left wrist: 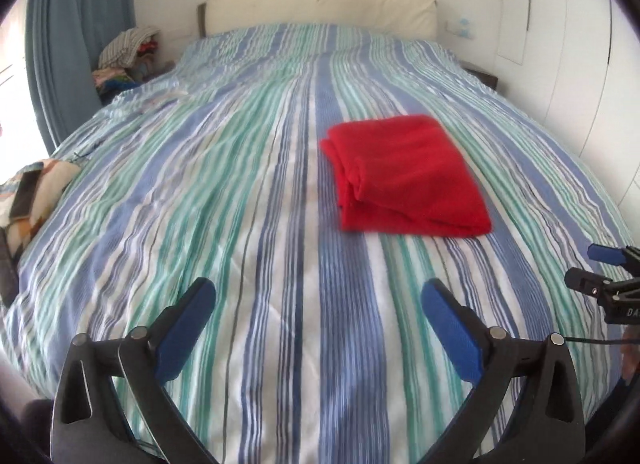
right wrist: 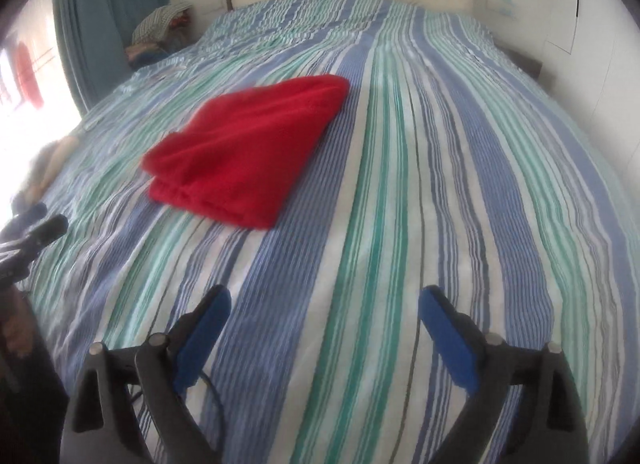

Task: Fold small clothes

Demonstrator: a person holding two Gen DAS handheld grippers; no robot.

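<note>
the folded red fleece cloth (left wrist: 404, 174) lies on the striped bed cover (left wrist: 200, 204), above and apart from both released, empty grippers: left gripper (left wrist: 318, 304), right gripper (right wrist: 324, 310); neither is clearly nearer.

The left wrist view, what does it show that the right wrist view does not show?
Only the left wrist view shows the open left gripper from behind, a patterned cushion at the bed's edge, and the right gripper at its right border.

Only the right wrist view shows the open right gripper from behind, and red shapes in the bright window.

Both show the folded red garment lying free on the striped bedcover, the clothes pile and the blue curtain.
</note>
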